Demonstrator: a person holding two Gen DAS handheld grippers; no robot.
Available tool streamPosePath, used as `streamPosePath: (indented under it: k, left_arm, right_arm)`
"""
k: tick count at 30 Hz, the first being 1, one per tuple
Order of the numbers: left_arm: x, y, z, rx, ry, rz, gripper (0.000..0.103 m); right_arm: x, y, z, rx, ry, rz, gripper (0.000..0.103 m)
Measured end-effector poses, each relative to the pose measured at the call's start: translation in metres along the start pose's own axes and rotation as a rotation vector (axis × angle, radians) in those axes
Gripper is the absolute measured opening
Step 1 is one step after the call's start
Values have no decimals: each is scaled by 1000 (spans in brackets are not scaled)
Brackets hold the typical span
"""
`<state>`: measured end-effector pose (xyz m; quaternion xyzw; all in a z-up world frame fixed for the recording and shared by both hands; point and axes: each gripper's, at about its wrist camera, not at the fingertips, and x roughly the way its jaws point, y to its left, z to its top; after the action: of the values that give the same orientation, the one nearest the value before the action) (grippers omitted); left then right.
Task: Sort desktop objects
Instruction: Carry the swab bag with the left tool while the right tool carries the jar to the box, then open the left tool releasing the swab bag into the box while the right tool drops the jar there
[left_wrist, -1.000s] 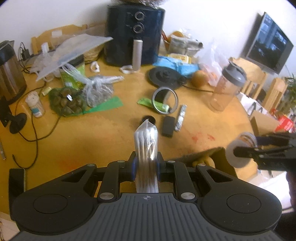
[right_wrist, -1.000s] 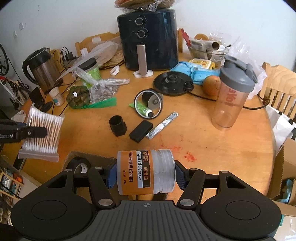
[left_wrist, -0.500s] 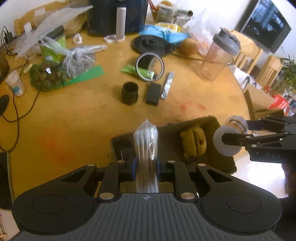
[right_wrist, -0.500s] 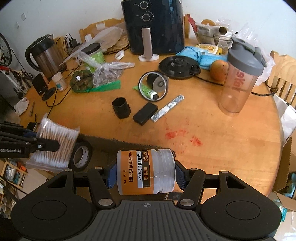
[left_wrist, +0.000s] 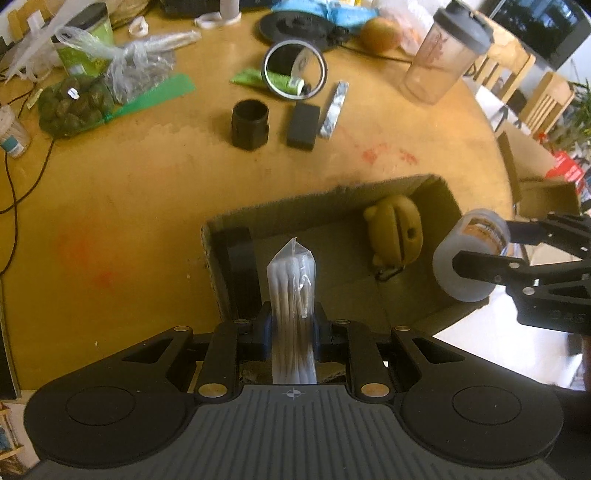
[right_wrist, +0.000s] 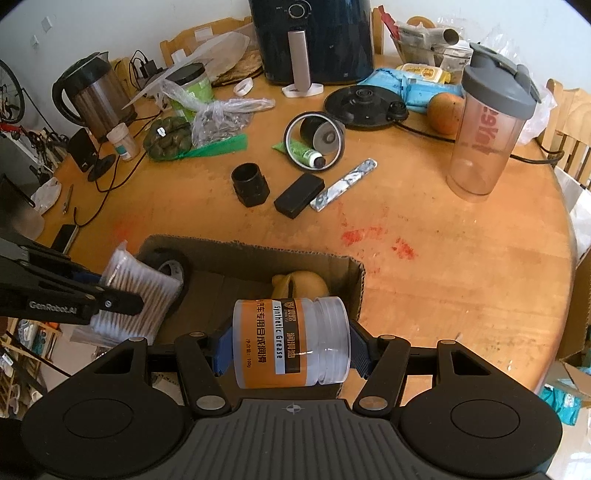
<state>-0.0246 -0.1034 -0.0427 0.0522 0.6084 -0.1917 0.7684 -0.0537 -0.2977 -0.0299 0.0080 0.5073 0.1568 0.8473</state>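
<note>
Two hand-held grippers hang over an open cardboard box (left_wrist: 436, 206) at the near edge of a round wooden bench (left_wrist: 147, 192). The left gripper (left_wrist: 291, 328) is clenched on a clear bag of cotton swabs (left_wrist: 291, 295), held upright on its edge above the left half of the box. The right gripper (right_wrist: 291, 349) grasps a grease jar (right_wrist: 291, 341) lying sideways between its fingers, orange label on the left, clear lid end on the right, above the box's right half.

Inside the box lie a yellow toy (left_wrist: 393, 230) near the far right corner and a roll of black tape (right_wrist: 170, 267) against the left wall.

On the bench beyond the box, a black tube (right_wrist: 250, 184), a black block (right_wrist: 299, 194) and a silver wrapped stick (right_wrist: 343, 184) sit in a row, close together. Behind them a round mirror (right_wrist: 314, 140) rests on a green tube (right_wrist: 303, 149). Farther back stand a shaker bottle (right_wrist: 487, 129), an orange (right_wrist: 445, 112), a kettle (right_wrist: 92, 96) and a dark air fryer (right_wrist: 310, 37), amid bags and cables.
</note>
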Motion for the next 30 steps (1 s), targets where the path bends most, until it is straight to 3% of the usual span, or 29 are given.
streamPosePath:
  k: [12,16,22,30]
  left_arm:
    - [11,0,1,-17,50,38,25]
    - [1,-1,-1,-31,7,18,40]
    - [-15,-5,-4,-21,-78,-8,46]
    - [-32,-1,-6,-56,-177,33,53]
  right_arm:
    - [1,4,-9,0,18,-14,64]
    - [1,4,-11,0,22,-22,64]
    - [5,4,-12,2,32,-21,64]
    - [17,5,-10,34,51,-13,64]
